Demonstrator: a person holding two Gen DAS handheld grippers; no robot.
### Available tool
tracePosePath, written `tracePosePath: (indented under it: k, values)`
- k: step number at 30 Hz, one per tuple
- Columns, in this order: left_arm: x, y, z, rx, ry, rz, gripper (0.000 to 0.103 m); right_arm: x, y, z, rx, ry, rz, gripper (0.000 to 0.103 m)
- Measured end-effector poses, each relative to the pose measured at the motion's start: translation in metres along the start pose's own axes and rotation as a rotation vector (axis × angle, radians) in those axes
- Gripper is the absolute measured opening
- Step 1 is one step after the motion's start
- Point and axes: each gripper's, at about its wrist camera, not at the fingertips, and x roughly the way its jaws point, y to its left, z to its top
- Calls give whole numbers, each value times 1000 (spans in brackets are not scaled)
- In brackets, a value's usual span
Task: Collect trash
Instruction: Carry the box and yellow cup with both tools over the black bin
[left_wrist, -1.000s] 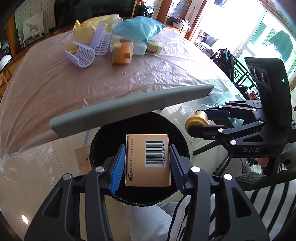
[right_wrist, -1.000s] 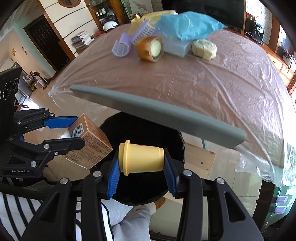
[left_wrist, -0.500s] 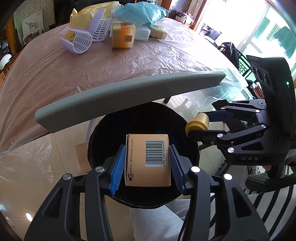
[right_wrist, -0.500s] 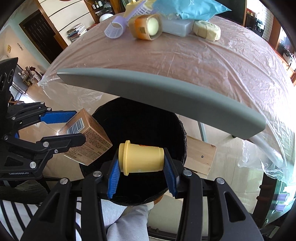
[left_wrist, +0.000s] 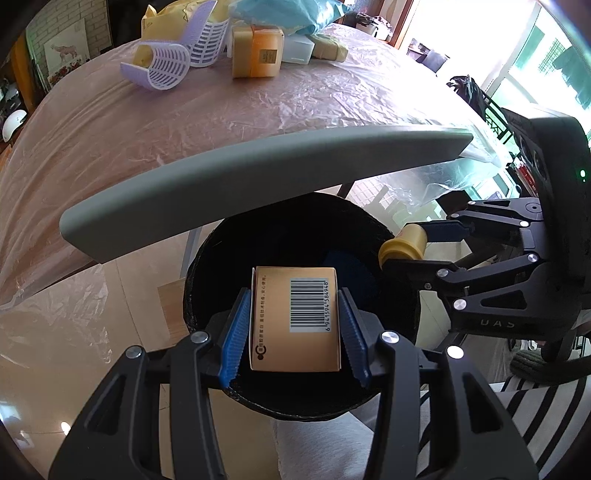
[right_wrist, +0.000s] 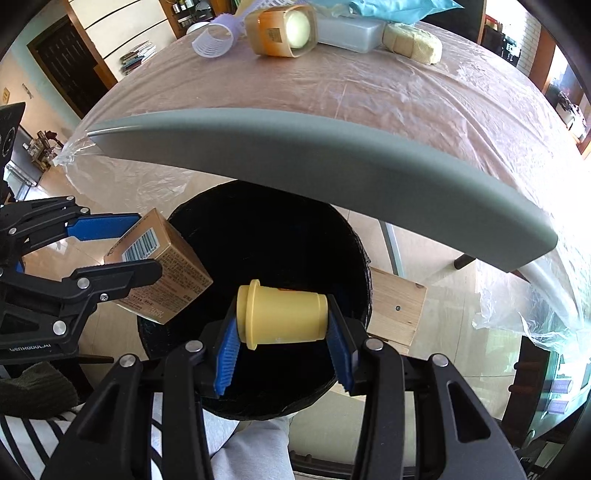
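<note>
My left gripper (left_wrist: 294, 325) is shut on a tan carton (left_wrist: 295, 317) with a barcode, held over the mouth of a black bin (left_wrist: 207, 258) on the floor by the table. My right gripper (right_wrist: 282, 326) is shut on a yellow cup (right_wrist: 284, 314) lying sideways, also over the black bin (right_wrist: 354, 236). Each gripper shows in the other's view: the right one with the cup (left_wrist: 404, 245) at the bin's right rim, the left one with the carton (right_wrist: 162, 273) at its left rim.
The table (left_wrist: 184, 122) under clear plastic has a grey edge (left_wrist: 258, 173) overhanging the bin. At its far side lie lilac baskets (left_wrist: 162, 66), an orange tub (left_wrist: 258, 51), a blue bag (right_wrist: 388, 5) and a clear box (right_wrist: 351, 31). A wooden block (right_wrist: 399, 310) stands beside the bin.
Both grippers have sunk toward the bin with their loads; the bin's mouth looks larger and the table edge sits higher in both views. Both grips are unchanged.
</note>
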Motion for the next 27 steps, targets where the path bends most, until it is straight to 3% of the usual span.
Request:
tracePosePath:
  k: [27]
  values:
    - [4, 1, 3, 17, 13, 9, 48, 4, -7, 0, 25, -2, -21, 42]
